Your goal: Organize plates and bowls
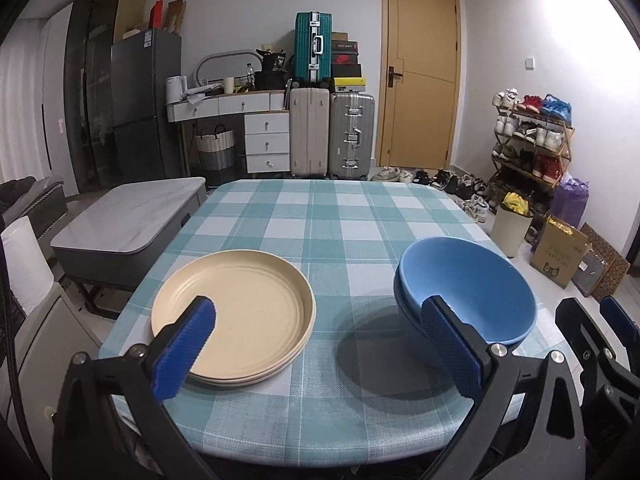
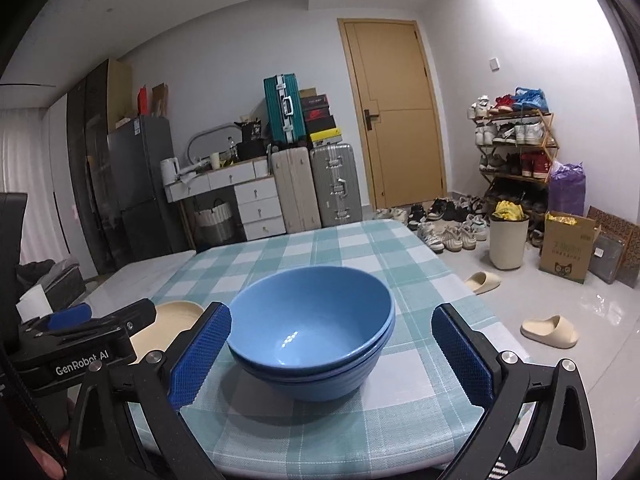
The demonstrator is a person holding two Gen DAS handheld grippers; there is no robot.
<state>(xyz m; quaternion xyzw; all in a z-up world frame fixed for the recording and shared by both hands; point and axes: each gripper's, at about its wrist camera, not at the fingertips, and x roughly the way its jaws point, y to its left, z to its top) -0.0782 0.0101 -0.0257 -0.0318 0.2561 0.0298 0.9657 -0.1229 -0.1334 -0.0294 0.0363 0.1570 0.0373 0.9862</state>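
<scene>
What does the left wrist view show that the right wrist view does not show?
Only the left wrist view shows the cream plates in full, stacked, and the grey side table. Only the right wrist view shows two slippers on the floor. Both show the nested blue bowls on the checked tablecloth, the door, and both claws, left and right, open.

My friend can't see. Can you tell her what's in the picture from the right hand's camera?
Two shiny blue bowls sit stacked, one inside the other, on a table with a teal-and-white checked tablecloth. The right tongs are open, their blue padded fingers on either side of the bowls, not touching. A cream round plate peeks out at the left.
</scene>
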